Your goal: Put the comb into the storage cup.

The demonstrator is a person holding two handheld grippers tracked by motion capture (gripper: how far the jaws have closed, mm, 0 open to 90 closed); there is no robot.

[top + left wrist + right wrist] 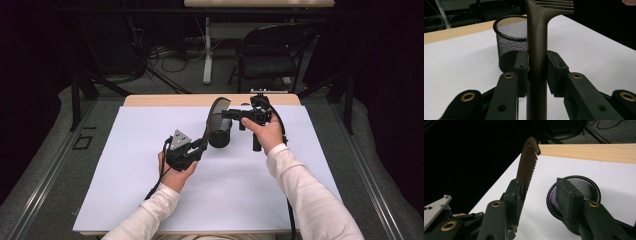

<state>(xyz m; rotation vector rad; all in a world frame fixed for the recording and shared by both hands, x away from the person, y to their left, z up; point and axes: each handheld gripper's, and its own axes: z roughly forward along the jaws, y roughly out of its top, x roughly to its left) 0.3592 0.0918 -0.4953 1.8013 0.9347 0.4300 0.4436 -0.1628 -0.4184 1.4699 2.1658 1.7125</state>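
Note:
A brown comb stands upright over the white sheet, its handle pinched between the pads of my left gripper. In the left gripper view the handle runs straight up between both pads of that gripper. My right gripper reaches in from the right at the comb's toothed end. In the right gripper view the teeth lie against its left pad, while the right pad stands well apart, so this gripper is open. A black mesh cup stands upright just behind the comb.
A white sheet covers the wooden table, whose far edge shows bare. A black folding chair and cables lie on the floor beyond. The mesh cup sits right under my right jaw.

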